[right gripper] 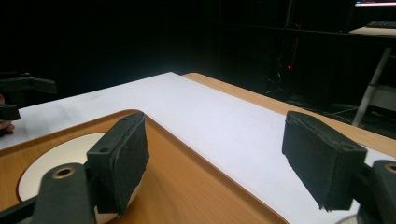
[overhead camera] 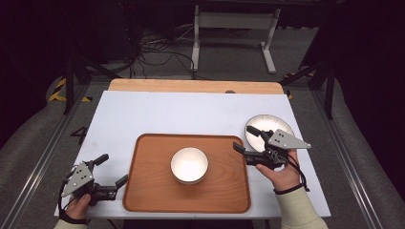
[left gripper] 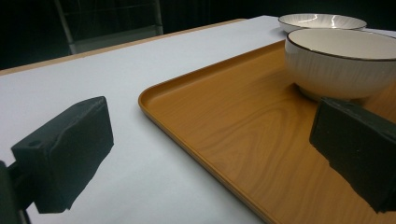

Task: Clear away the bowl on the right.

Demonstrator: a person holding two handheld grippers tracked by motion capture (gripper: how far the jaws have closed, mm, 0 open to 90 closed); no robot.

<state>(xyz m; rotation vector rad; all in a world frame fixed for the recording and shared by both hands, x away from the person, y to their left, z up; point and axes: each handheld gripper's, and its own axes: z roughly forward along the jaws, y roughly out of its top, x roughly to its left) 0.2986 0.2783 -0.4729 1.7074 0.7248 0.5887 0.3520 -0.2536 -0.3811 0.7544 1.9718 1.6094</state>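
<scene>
**Bowl on tray, plate beside it**

High view: bowl mid-tray; right gripper wide open, empty, over the plate.
Left gripper view: left gripper open, empty.
Right gripper view: jaws apart. Risk: a low jaw could knock the plate.

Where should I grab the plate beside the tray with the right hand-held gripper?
Take the plate by its near rim, coming from the person's side with the right hand-held gripper. It lies flat and shallow on the table, so one jaw goes over the raised edge, one under.
</scene>
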